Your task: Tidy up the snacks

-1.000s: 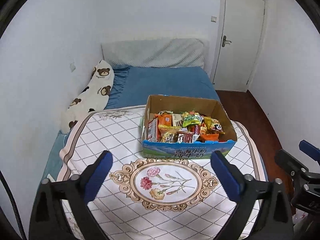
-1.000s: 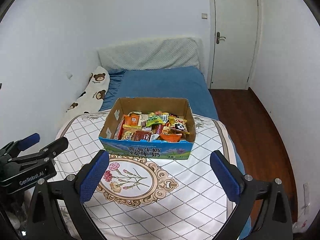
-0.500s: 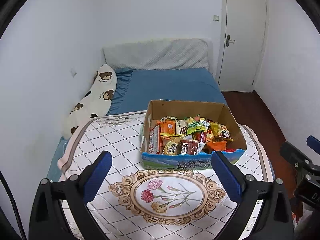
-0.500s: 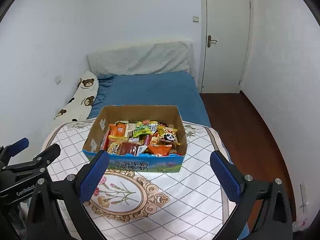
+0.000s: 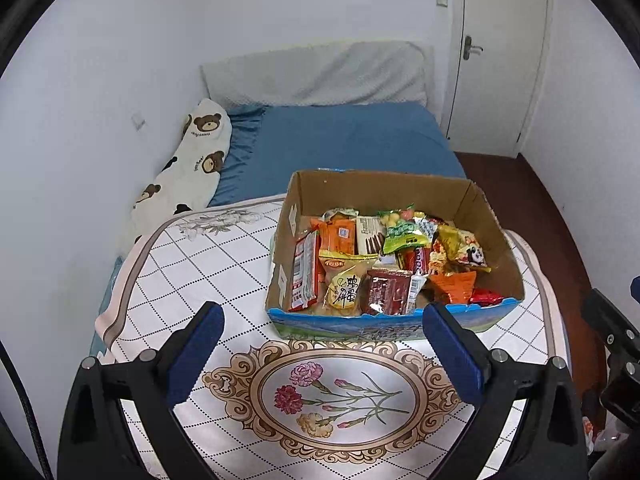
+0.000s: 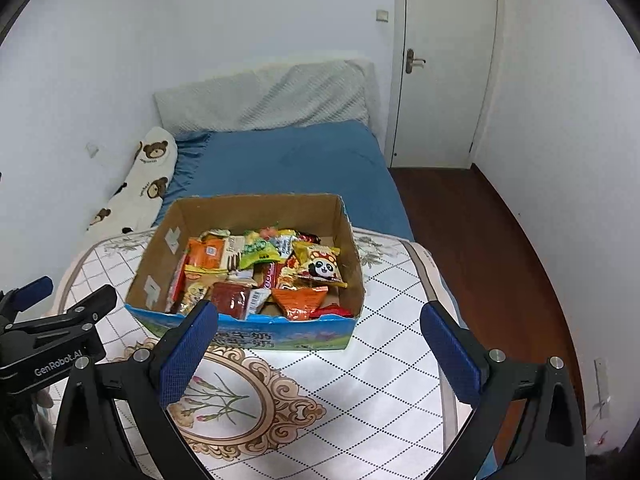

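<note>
Nearest the camera, the left claw [image 5: 322, 344] hangs released above the worktop [image 5: 192, 264], its two blue-padded fingers [image 5: 196, 354] spread wide with nothing between them; the right claw [image 6: 318, 340] is likewise released and holds nothing, its fingers [image 6: 450, 356] wide apart. Under both lies a white quilted cloth [image 6: 384, 384] with a diamond grid and a brown oval flower medallion [image 5: 340, 394]. Just beyond the fingertips sits the cardboard box [image 5: 384, 190], open at the top with a blue printed front wall [image 6: 280, 338], resting on the cloth just past the medallion. The snacks [image 5: 392, 260] are piled inside it: an orange packet [image 5: 338, 234] toward the far left, a green bag [image 5: 404, 234] near the middle, a panda packet [image 6: 322, 266] on the right, and a dark red packet [image 5: 386, 290] against the near wall. Beyond the box stretches a bed with a blue sheet [image 6: 288, 160], a bear-print pillow [image 5: 188, 168] along its left side by the wall, a pale headboard cushion [image 6: 264, 96] at the far end, and a white door [image 6: 444, 64] at far right.
</note>
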`<act>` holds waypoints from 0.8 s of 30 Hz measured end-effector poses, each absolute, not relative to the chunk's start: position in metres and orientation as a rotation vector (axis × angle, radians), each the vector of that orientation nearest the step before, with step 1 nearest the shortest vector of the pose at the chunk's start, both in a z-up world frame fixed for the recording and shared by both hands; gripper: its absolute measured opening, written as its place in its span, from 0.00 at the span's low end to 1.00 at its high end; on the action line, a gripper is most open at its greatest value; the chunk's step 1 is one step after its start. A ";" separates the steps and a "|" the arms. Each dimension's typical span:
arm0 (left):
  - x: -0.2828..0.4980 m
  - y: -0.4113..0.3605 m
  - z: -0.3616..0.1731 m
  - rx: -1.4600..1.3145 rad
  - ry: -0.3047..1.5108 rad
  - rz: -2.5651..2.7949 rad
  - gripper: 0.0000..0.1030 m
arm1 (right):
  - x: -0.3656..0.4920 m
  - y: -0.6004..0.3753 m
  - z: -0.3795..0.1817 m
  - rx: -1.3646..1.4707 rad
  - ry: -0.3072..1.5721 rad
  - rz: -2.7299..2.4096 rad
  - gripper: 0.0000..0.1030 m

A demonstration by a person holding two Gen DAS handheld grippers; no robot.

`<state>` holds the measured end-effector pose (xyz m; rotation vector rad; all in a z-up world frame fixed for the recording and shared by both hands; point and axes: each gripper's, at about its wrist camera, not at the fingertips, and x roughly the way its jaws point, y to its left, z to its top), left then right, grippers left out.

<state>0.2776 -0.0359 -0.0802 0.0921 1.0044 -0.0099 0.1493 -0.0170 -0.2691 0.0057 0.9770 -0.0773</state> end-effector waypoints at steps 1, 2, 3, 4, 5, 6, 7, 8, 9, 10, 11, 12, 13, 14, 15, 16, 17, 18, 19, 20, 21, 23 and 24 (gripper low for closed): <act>0.280 -0.037 -0.084 0.095 1.014 -0.012 0.99 | 0.152 -0.018 -0.274 0.004 0.984 -0.082 1.00; 0.282 -0.039 -0.087 0.095 1.022 -0.014 0.99 | 0.155 -0.019 -0.278 0.001 0.991 -0.085 1.00; 0.284 -0.040 -0.090 0.097 1.030 -0.017 0.99 | 0.157 -0.019 -0.281 0.000 0.997 -0.086 1.00; 0.285 -0.042 -0.093 0.101 1.036 -0.018 0.99 | 0.159 -0.019 -0.284 0.000 1.003 -0.086 1.00; 0.286 -0.042 -0.093 0.103 1.038 -0.019 0.99 | 0.161 -0.020 -0.286 -0.003 1.005 -0.089 1.00; 0.286 -0.043 -0.095 0.106 1.041 -0.020 0.99 | 0.162 -0.020 -0.288 -0.006 1.008 -0.093 1.00; 0.287 -0.043 -0.095 0.108 1.043 -0.020 0.99 | 0.163 -0.020 -0.289 -0.008 1.010 -0.094 1.00; 0.288 -0.044 -0.096 0.108 1.043 -0.020 0.99 | 0.164 -0.020 -0.291 -0.009 1.013 -0.096 1.00; 0.288 -0.044 -0.097 0.108 1.043 -0.024 0.99 | 0.165 -0.020 -0.292 -0.010 1.016 -0.097 1.00; 0.288 -0.044 -0.097 0.109 1.043 -0.024 0.99 | 0.166 -0.020 -0.293 -0.009 1.018 -0.096 1.00; 0.289 -0.045 -0.098 0.110 1.041 -0.022 0.99 | 0.166 -0.020 -0.294 -0.009 1.019 -0.097 1.00; 0.289 -0.045 -0.097 0.108 1.040 -0.024 0.99 | 0.166 -0.019 -0.294 -0.012 1.020 -0.098 1.00; 0.289 -0.045 -0.097 0.108 1.039 -0.024 0.99 | 0.166 -0.019 -0.294 -0.013 1.020 -0.098 1.00; 0.290 -0.045 -0.097 0.106 1.039 -0.023 0.99 | 0.167 -0.019 -0.295 -0.012 1.021 -0.096 1.00; 0.290 -0.045 -0.097 0.105 1.039 -0.023 0.99 | 0.167 -0.018 -0.295 -0.010 1.023 -0.097 1.00; 0.291 -0.045 -0.098 0.103 1.042 -0.023 0.99 | 0.168 -0.018 -0.295 -0.010 1.024 -0.097 1.00; 0.290 -0.045 -0.097 0.104 1.040 -0.026 0.99 | 0.168 -0.018 -0.296 -0.010 1.023 -0.097 1.00; 0.290 -0.045 -0.097 0.104 1.039 -0.025 0.99 | 0.168 -0.018 -0.296 -0.010 1.024 -0.095 1.00; 0.290 -0.045 -0.096 0.105 1.038 -0.023 0.99 | 0.168 -0.018 -0.296 -0.010 1.025 -0.095 1.00; 0.290 -0.044 -0.096 0.104 1.038 -0.024 0.99 | 0.169 -0.017 -0.297 -0.009 1.028 -0.093 1.00; 0.290 -0.044 -0.095 0.102 1.035 -0.024 0.99 | 0.169 -0.017 -0.297 -0.007 1.029 -0.093 1.00; 0.289 -0.044 -0.092 0.104 1.029 -0.023 0.99 | 0.169 -0.017 -0.299 -0.008 1.031 -0.092 1.00; 0.289 -0.044 -0.092 0.104 1.028 -0.024 0.99 | 0.169 -0.016 -0.298 -0.005 1.031 -0.093 1.00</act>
